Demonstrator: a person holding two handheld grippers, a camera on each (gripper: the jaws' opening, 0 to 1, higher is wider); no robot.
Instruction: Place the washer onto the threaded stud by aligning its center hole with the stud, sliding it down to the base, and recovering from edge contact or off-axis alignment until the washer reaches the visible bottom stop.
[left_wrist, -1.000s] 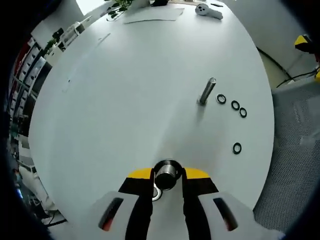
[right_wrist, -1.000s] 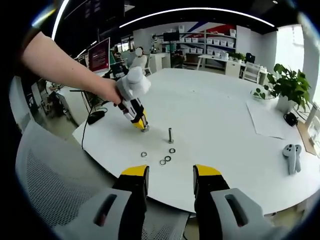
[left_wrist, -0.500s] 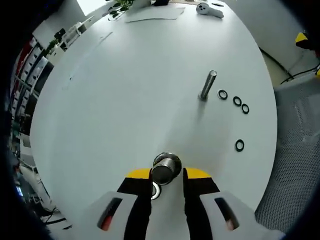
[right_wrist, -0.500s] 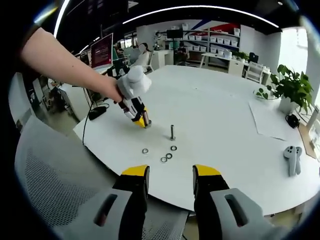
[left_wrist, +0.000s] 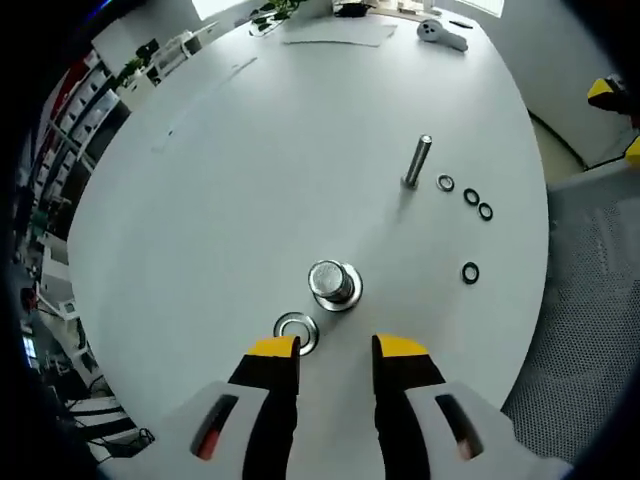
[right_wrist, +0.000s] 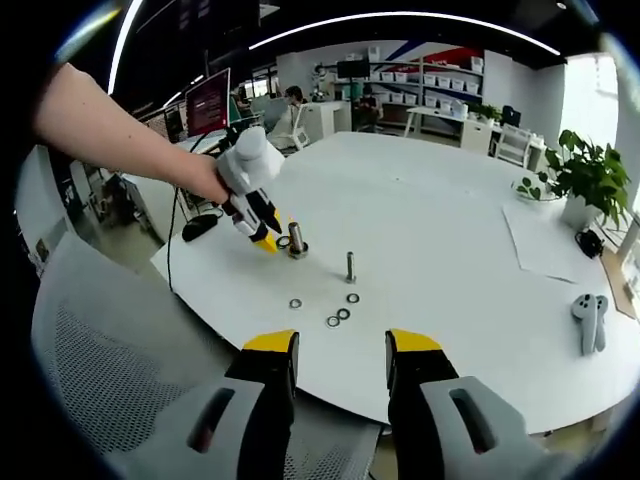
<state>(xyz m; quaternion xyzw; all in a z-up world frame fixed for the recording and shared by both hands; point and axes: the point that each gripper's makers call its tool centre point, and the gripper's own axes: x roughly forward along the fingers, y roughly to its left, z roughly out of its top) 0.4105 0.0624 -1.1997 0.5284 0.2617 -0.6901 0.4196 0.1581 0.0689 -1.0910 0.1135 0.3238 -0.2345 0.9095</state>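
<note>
The round white table (left_wrist: 230, 190) carries all the hardware, with a grey mesh chair (right_wrist: 110, 370) drawn up at its near edge in the right gripper view. The left gripper (left_wrist: 335, 345) hangs above the table with its yellow-tipped jaws spread and holding nothing; in the right gripper view it (right_wrist: 268, 241) shows in a person's hand (right_wrist: 205, 180) just beside the short bolt. The right gripper (right_wrist: 340, 345) hovers off the table edge, well apart from the parts, its jaws also spread and bare. A white controller (left_wrist: 443, 33) lies at the far side of the table. The threaded stud (left_wrist: 416, 162) stands upright and bare on the table. A shorter bolt (left_wrist: 333, 285) stands on its wide head just ahead of the left jaws. 1 silver washer (left_wrist: 296, 327) lies flat right at the left jaw tip. 4 small dark washers (left_wrist: 471, 198) lie flat on the table near the stud's base.
</note>
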